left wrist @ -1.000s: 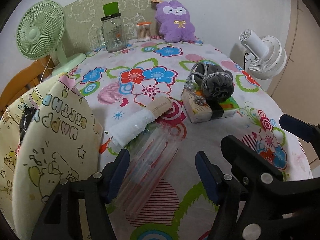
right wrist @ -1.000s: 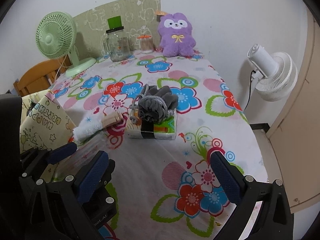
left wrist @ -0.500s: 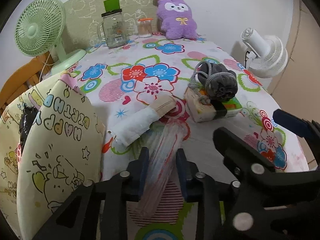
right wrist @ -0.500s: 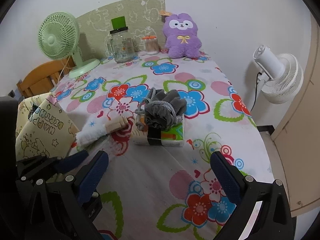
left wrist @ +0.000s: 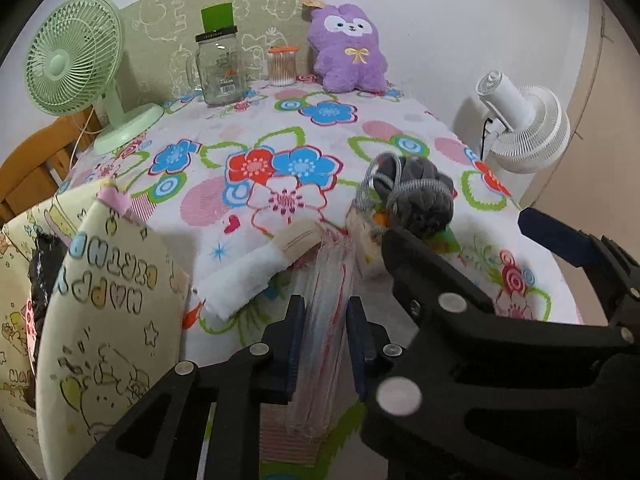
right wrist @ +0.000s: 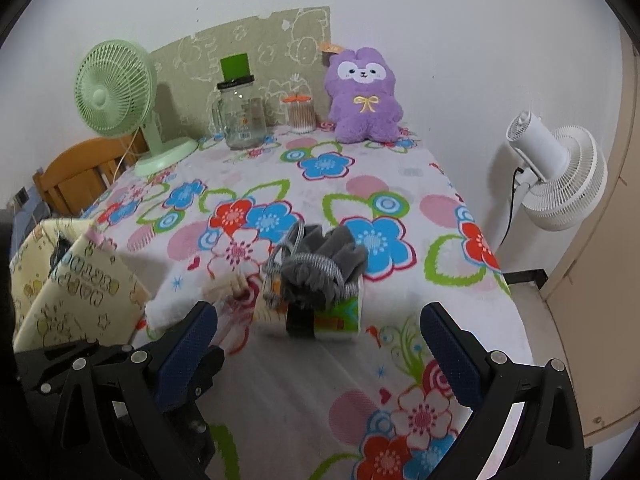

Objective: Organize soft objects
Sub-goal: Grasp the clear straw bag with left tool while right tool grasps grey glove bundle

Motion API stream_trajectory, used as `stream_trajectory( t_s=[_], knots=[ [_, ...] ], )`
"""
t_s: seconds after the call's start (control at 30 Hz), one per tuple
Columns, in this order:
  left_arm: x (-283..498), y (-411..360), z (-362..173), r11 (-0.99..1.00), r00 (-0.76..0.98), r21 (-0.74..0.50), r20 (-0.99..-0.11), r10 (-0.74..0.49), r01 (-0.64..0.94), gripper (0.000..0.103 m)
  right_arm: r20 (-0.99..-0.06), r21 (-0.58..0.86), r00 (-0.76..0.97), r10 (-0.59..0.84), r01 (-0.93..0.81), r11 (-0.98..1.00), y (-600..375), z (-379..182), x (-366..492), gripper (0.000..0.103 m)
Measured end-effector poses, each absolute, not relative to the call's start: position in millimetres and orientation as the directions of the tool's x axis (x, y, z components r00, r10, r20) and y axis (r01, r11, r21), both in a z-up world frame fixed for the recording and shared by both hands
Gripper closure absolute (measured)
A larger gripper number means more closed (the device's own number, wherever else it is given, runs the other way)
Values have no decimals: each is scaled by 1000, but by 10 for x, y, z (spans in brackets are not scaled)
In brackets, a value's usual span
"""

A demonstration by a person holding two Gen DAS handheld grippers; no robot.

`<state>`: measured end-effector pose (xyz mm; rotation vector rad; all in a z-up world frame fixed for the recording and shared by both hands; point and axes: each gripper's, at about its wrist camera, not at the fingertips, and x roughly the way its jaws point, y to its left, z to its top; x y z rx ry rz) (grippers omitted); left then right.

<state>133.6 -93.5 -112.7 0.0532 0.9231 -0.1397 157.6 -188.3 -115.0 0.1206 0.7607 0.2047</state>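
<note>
Flower-print bench [left wrist: 280, 128] under everything. Yellow gift bag [left wrist: 108, 320] standing at its left edge. Right tool [right wrist: 320, 328] spread wide, empty, above bench. Left tool [left wrist: 322, 344], jaws just closing, clamped on clear plastic pouch [left wrist: 328, 300] beside white sock [left wrist: 244, 272].

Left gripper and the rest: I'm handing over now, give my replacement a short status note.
Left gripper: its jaws have just been closing and now pinch the clear plastic bag on the table.
Right gripper: open, empty, hovering before the tissue pack.
White sock lies beside the bag; grey pouch sits on the tissue pack; gift bag stands at left.
Done: bag gripped. Left: stow the soft things.
</note>
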Motion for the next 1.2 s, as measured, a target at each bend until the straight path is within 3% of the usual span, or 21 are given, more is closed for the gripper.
stream_trajectory(
  t_s=[0.33,0.53,0.7,1.2],
  knots=[
    [1525,-955,-1131,996,612,-20,-788,-70,88,84,-664,187,715,220,-126,974,-1896,-1168,1828,8],
    [1581,-944,-1185,997,606,-16,-793,-61,79,84,-680,207,691,246,-141,968,-1852,-1261,1932,19],
    [1587,-948,-1209,997,604,-10,-795,-56,79,84,-708,216,659,254,-140,966,-1842,-1334,1981,48],
    [1475,-978,-1099,995,632,-5,-772,-68,100,84,-697,216,670,255,-142,966,-1869,-1223,1856,55]
  ],
)
